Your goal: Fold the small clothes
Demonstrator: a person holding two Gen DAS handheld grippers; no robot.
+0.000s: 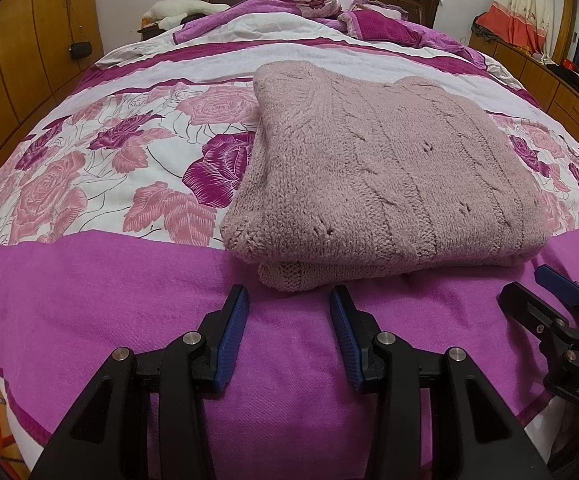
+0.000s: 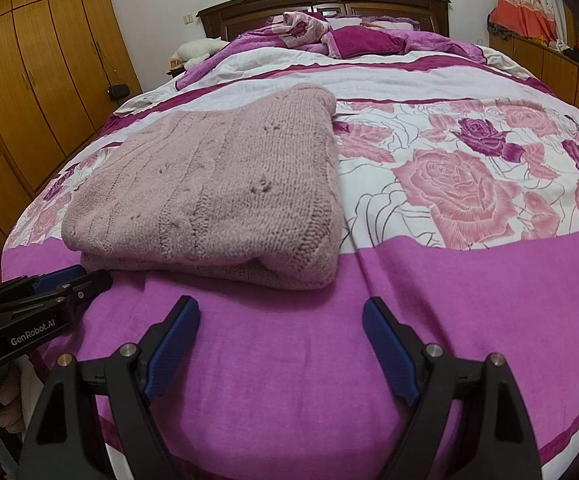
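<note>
A dusty-pink knitted sweater (image 1: 389, 176) (image 2: 217, 192) lies folded into a thick rectangle on the floral bedspread (image 1: 89, 184) (image 2: 469, 184). My left gripper (image 1: 289, 294) hovers just in front of its near edge, its blue pads a little apart with only purple cloth showing between them. My right gripper (image 2: 281, 306) is open wide over the purple band, slightly right of the sweater's near right corner, and holds nothing. Each gripper shows in the other's view: the right one (image 1: 545, 280) at the far right, the left one (image 2: 61, 280) at the far left.
Crumpled bedding and pillows (image 2: 349, 36) pile up by the dark wooden headboard (image 2: 321, 0). Wooden wardrobes (image 2: 41, 60) with a small black bag (image 1: 80, 49) hanging stand to the left. Low wooden drawers (image 1: 561, 92) and a curtain (image 1: 525, 0) stand to the right.
</note>
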